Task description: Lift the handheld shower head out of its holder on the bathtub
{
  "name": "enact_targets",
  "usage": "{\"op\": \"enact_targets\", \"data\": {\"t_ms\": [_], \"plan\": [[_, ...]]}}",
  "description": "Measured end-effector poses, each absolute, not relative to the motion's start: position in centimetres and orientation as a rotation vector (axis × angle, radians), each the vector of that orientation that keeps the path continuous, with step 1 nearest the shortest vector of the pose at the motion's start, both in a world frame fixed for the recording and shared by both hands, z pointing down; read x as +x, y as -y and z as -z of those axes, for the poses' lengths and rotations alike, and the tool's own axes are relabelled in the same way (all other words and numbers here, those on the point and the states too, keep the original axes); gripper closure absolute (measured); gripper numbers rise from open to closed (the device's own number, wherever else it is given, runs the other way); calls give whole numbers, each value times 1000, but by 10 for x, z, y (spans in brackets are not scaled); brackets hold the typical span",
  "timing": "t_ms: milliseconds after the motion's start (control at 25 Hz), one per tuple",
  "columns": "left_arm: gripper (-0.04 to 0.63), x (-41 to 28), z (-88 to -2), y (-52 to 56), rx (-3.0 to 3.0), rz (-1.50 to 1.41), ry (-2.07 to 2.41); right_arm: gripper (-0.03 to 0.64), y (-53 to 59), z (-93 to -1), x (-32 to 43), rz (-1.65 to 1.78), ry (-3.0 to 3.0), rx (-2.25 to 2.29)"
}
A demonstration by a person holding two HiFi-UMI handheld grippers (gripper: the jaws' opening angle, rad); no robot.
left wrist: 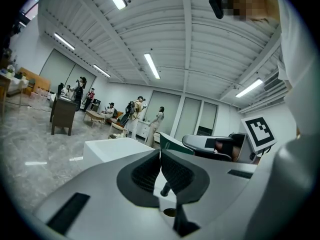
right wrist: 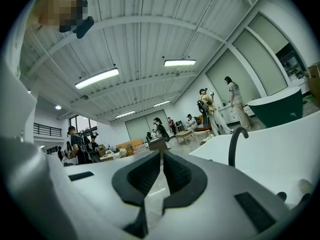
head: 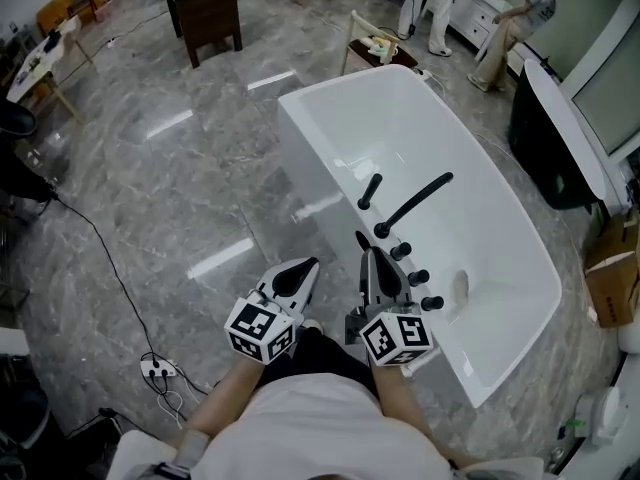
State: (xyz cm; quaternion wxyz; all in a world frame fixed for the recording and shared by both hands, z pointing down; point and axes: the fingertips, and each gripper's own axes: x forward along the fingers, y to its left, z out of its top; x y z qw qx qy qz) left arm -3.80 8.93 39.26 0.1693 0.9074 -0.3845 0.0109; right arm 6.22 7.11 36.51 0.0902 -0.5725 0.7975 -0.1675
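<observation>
Clamped shut w/ nothing inside: L gripper & R gripper. Just ahead of R gripper, not touching: black shower head, standing up on rim of white tub, beside long tap.

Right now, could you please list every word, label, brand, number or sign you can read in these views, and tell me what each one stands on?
None: no readable word, number or brand shows in any view.
Left gripper and right gripper: black-and-white square markers only, which are patterns and not letters.
Cardboard box: any print is too small to read.
</observation>
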Motion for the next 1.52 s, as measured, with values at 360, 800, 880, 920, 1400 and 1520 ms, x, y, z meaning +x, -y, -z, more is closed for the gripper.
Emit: {"op": "enact_targets", "data": {"t_ms": [360,800,880,920,1400,1520], "plan": [[583,-9,-399,-61,2564,-21,1131,598,-41,-383,83,594,-2403,-1623],[583,-9,-412,-54,2509,-68,1146,597,-35,-408,85,722,-2406,-1639],[581,-11,-416,-50,2500,-73,1149,597,-32,-411,85,719,-2408,-1650],[581,-12,-417,-46,2497,-72,1150,597,-29,-412,85,717,-2405,-1655],[582,0,-414,33,2515,-57,1075,597,40,-410,98,666,-2365,-1718],[582,-1,-408,62,2527,-48,1052,597,66,-407,99,654,-2350,-1751]]}}
